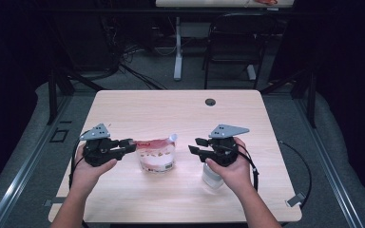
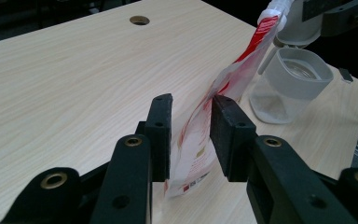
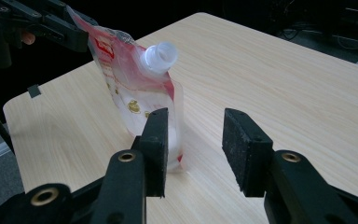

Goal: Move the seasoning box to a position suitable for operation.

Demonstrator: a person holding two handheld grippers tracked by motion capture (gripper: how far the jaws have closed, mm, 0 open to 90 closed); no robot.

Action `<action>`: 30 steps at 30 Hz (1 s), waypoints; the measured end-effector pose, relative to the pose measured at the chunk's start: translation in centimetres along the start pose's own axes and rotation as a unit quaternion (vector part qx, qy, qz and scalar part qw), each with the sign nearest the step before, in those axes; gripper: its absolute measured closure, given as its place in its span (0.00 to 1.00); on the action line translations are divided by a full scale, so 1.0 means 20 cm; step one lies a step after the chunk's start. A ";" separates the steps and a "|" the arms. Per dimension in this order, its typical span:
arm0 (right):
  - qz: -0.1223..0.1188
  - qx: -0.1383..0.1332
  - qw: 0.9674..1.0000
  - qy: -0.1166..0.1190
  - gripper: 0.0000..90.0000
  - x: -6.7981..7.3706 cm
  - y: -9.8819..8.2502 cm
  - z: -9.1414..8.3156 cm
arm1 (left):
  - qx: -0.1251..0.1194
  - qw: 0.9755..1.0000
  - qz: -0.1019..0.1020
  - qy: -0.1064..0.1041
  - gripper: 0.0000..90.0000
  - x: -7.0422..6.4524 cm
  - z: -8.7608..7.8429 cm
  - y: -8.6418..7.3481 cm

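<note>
A clear pouch (image 1: 157, 156) with a red top and a white spout (image 3: 160, 55) stands in the middle of the wooden table (image 1: 138, 109). My left gripper (image 1: 132, 144) is shut on its upper left edge. In the left gripper view the pouch (image 2: 242, 65) runs edge-on between the two pads of my left gripper (image 2: 191, 126). My right gripper (image 1: 193, 145) hovers open just right of the pouch. In its own view the right gripper (image 3: 196, 140) has nothing between its jaws, and the pouch (image 3: 130, 88) stands ahead and to the left.
A clear plastic jar (image 2: 291, 84) with its flip lid up stands beside the pouch, under my right hand (image 1: 212, 176). A cable hole (image 1: 210, 101) sits at the table's far edge. Beyond it are a dark chair (image 1: 235, 42) and another table's leg (image 1: 177, 47).
</note>
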State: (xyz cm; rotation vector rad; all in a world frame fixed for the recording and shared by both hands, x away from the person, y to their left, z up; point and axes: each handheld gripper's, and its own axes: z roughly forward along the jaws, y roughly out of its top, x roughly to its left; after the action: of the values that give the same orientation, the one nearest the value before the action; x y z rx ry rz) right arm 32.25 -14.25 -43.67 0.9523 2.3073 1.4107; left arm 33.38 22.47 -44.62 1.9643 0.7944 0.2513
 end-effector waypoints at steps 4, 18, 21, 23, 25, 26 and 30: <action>0.002 0.000 1.000 0.014 0.70 0.01 0.02 0.05 | 0.000 1.000 0.001 -0.001 0.78 0.00 0.00 0.00; 0.003 0.006 1.000 0.030 0.67 0.04 0.04 0.20 | 0.005 1.000 0.004 -0.008 0.83 -0.01 0.02 0.01; 0.004 0.006 0.999 0.037 0.66 0.05 0.05 0.21 | 0.005 1.000 0.002 -0.007 0.82 -0.01 0.02 0.01; 0.006 0.003 0.999 0.042 0.66 0.05 0.05 0.22 | 0.005 1.000 0.002 -0.007 0.83 -0.01 0.02 0.01; 0.004 0.004 0.999 0.042 0.66 0.06 0.06 0.23 | 0.005 1.000 0.001 -0.006 0.83 -0.01 0.02 0.01; 0.004 0.003 0.999 0.043 0.66 0.06 0.06 0.24 | 0.005 1.000 0.001 -0.006 0.83 -0.01 0.02 0.01; -0.007 0.004 0.999 0.040 0.70 0.08 0.08 0.25 | 0.005 1.000 0.001 -0.006 0.85 -0.01 0.02 0.01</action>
State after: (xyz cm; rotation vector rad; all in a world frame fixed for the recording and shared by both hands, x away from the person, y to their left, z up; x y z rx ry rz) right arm 34.33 -9.29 -44.57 0.8953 2.3734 1.4610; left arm 33.48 21.92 -44.72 1.9745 0.7872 0.2361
